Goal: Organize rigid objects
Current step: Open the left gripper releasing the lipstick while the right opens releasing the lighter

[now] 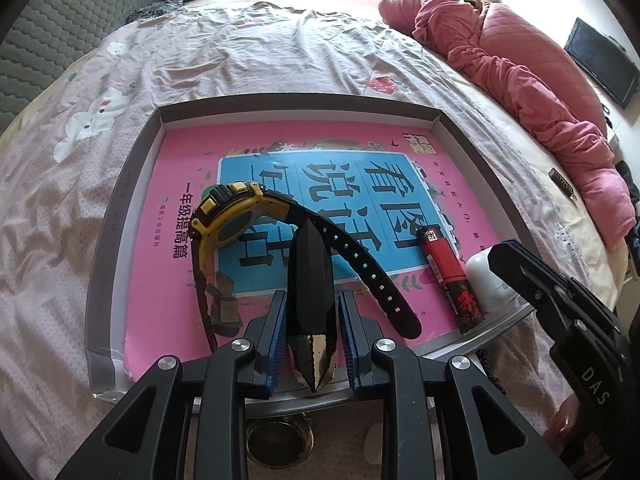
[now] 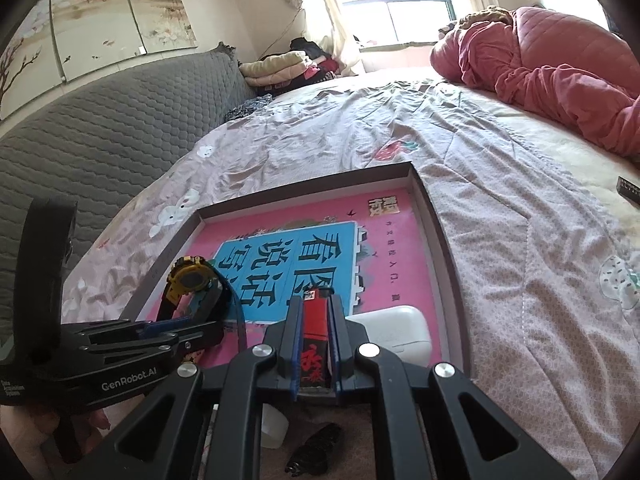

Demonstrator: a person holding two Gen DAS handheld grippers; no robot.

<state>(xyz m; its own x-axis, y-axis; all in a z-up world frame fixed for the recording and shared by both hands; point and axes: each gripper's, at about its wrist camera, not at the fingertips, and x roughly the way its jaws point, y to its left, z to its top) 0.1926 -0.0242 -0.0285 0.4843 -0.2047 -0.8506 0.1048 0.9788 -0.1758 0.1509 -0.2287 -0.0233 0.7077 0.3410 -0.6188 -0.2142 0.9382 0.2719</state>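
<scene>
On the bed, a shallow grey cardboard tray (image 1: 120, 200) lies on a wrinkled pale pink quilt (image 1: 240, 48), its floor covered by a glossy pink book (image 1: 160, 200) with a blue title panel; every place below is given from this tray.

At the tray's left side, a watch (image 1: 224, 216) with a chunky yellow-and-black case rests on the book, its perforated black strap running toward the near edge. At the middle of the near edge, the left gripper (image 1: 311, 312) tilts steeply down, its blue ribbed pads pinching a faceted black clip-like object (image 1: 310, 272) whose lower end is shiny metal. To the right of it, inside the tray, a red-and-black cylindrical lighter (image 1: 452, 276) lies on the book, with a smooth white rounded case (image 1: 480, 276) just beside it at the near right corner.

The right gripper (image 2: 314, 336) slants down at a gentler angle, jaws pressed onto the lighter, which stands between its pads.

Only the left wrist view shows the strap's full length and the black object's metal tip. Only the right wrist view shows fingers (image 2: 96, 416) wrapped beneath the left tool, a white cup-like thing (image 2: 276, 424) and a dark object (image 2: 316, 448) below the near edge, and a grey quilted headboard (image 2: 120, 120) beyond the tray's left side. A pink padded garment (image 1: 520, 60) lies heaped beyond the right side.
</scene>
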